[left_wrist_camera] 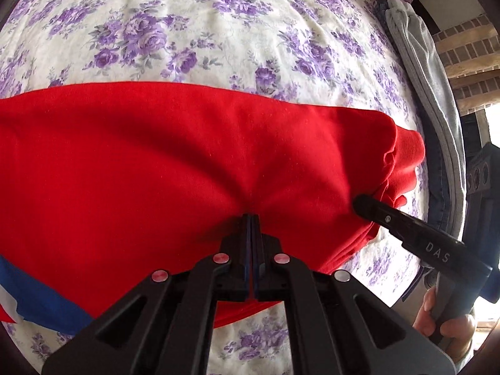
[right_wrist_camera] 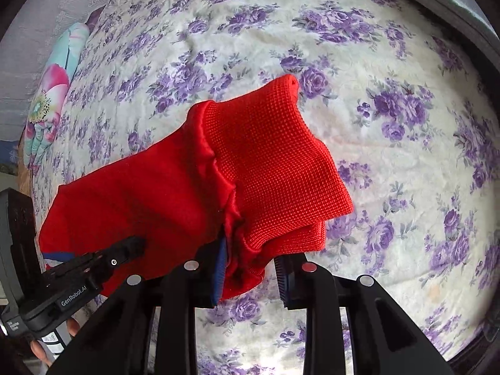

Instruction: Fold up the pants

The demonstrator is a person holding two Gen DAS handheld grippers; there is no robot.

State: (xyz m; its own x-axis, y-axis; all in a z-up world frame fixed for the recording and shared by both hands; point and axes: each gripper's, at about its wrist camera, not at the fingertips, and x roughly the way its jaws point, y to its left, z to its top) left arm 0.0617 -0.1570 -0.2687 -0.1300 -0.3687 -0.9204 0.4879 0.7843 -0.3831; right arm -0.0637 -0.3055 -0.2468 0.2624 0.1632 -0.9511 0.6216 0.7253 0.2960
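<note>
Red pants [right_wrist_camera: 175, 193] bunched between right gripper [right_wrist_camera: 250, 276] fingers, ribbed cuff [right_wrist_camera: 275, 156] draped over floral bedsheet [right_wrist_camera: 406, 125]; left gripper [right_wrist_camera: 137, 243] touching fabric.

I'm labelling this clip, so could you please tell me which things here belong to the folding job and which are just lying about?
Part of the job:
red pants
left gripper
right gripper

Just lying about:
grey garment at the bed's edge
flowered pillow
flowered bedspread underneath
</note>
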